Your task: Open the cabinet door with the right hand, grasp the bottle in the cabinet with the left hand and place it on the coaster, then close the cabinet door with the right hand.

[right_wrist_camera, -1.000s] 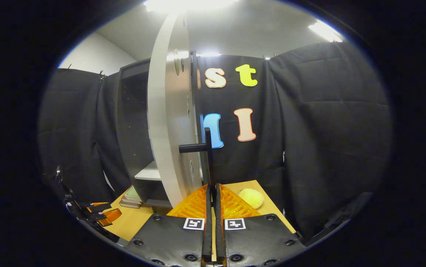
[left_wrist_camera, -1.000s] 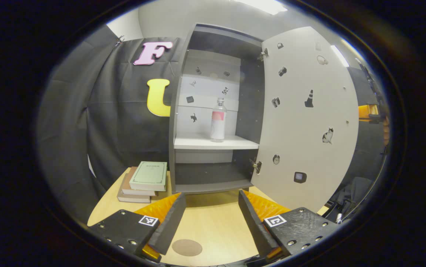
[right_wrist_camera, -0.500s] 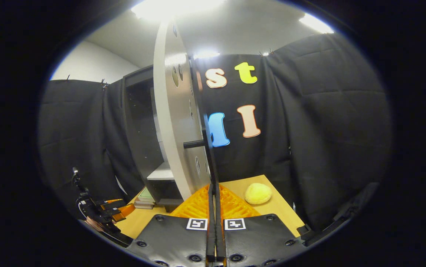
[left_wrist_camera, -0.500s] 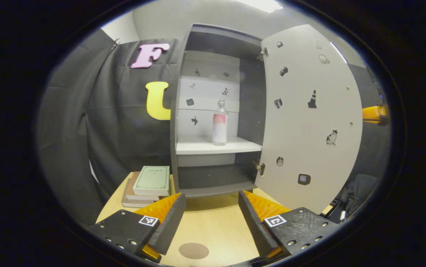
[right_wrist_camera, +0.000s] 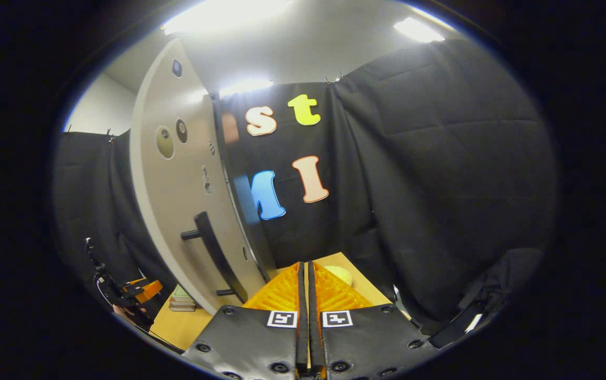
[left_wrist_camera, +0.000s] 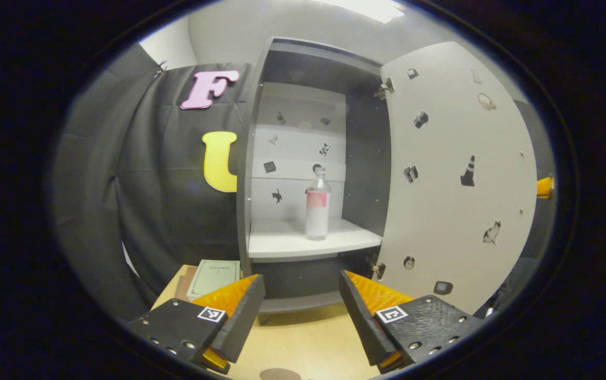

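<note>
Left tool (left_wrist_camera: 302, 309) spread wide, nothing between its fingers, pointed at the bottle (left_wrist_camera: 317, 204) standing on the shelf (left_wrist_camera: 287, 244) straight ahead in the cabinet. Door (left_wrist_camera: 456, 179) swung open off to its right. Right tool (right_wrist_camera: 305, 311) pressed together, gripping nothing, handle (right_wrist_camera: 217, 256) off to its left.

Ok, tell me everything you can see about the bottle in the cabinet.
The bottle is clear, plastic-looking, with a narrow neck and cap and a label band, pink on top and white below. It stands upright on the white middle shelf, toward its right, inside the open cabinet. Nothing but the shelf touches it; the left gripper, fingers apart, is short of it.
</note>
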`<state>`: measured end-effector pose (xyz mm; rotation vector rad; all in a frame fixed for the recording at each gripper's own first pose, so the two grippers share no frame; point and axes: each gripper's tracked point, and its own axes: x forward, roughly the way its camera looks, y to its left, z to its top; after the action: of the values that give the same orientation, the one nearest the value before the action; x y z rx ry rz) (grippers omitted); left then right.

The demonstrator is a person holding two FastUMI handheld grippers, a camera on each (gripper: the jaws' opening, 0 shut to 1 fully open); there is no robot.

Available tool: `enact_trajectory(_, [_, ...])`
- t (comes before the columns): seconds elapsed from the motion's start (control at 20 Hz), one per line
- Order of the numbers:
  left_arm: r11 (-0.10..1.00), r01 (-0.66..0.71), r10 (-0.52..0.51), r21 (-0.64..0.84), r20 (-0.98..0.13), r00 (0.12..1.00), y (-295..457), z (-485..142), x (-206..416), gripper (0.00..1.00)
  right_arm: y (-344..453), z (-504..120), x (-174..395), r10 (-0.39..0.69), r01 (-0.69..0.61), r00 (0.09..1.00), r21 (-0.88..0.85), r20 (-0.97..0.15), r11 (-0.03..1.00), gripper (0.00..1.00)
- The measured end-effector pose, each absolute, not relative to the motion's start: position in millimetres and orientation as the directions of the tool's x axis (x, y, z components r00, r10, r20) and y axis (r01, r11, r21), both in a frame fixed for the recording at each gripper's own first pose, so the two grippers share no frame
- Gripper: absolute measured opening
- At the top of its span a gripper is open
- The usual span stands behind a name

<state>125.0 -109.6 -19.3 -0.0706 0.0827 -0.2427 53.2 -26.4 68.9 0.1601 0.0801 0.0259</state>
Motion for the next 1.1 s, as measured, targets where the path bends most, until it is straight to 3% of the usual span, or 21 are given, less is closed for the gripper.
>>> enact_trajectory(0.05, [0.968,0.236,-0.242,-0.086,-0.065,0.968,-109.2,-11.4,134.7,0.85,-33.2,66.7,63.6,0.021,-0.007,0.996,0.163,-0.086,0.987,0.07])
enact_trajectory(0.1, [0.969,0.231,-0.237,-0.088,-0.055,0.97,-108.6,-1.3,144.1,0.85,-37.7,65.9,72.8,0.016,-0.001,0.996,0.158,-0.091,0.987,0.0])
enact_trajectory(0.25, [0.972,0.222,-0.225,-0.081,-0.031,0.974,-107.7,24.6,174.1,0.88,-46.8,64.3,97.1,0.008,0.004,0.995,0.123,-0.101,0.992,0.23])
enact_trajectory(0.35, [0.973,0.22,-0.222,-0.071,-0.017,0.975,-111.5,41.9,196.7,0.85,-44.8,64.2,116.1,0.026,-0.016,0.994,0.102,-0.103,0.995,0.31])
enact_trajectory(0.45, [0.972,0.223,-0.224,-0.079,-0.008,0.974,-117.4,55.2,219.5,0.88,-39.7,63.3,136.8,0.061,-0.051,0.992,0.093,-0.111,0.994,0.51])
enact_trajectory(0.6, [0.962,0.248,-0.252,-0.117,-0.013,0.968,-134.2,65.0,253.9,0.88,-45.4,61.6,163.9,0.063,-0.054,0.992,0.085,-0.109,0.995,0.95])
enact_trajectory(0.65, [0.961,0.25,-0.254,-0.118,-0.018,0.967,-137.9,65.9,265.0,0.88,-46.4,60.9,170.6,0.063,-0.054,0.992,0.082,-0.111,0.995,1.0])
enact_trajectory(0.7, [0.961,0.25,-0.254,-0.117,-0.022,0.967,-141.8,67.5,276.4,0.87,-48.2,59.3,175.4,0.061,-0.053,0.991,0.077,-0.115,0.996,0.93])
enact_trajectory(0.8, [0.961,0.254,-0.258,-0.105,-0.029,0.966,-151.2,66.8,298.4,0.87,-53.4,54.8,187.0,0.05,-0.043,0.991,0.063,-0.122,0.997,0.98])
enact_trajectory(0.9, [0.961,0.258,-0.263,-0.096,-0.045,0.964,-160.7,61.9,319.3,0.84,-57.8,52.6,195.2,0.045,-0.038,0.991,0.058,-0.125,0.998,0.93])
enact_trajectory(1.1, [0.96,0.27,-0.275,-0.078,-0.061,0.959,-175.2,52.1,353.9,0.84,-66.4,47.0,210.1,0.034,-0.025,0.99,0.065,-0.136,0.998,0.93])
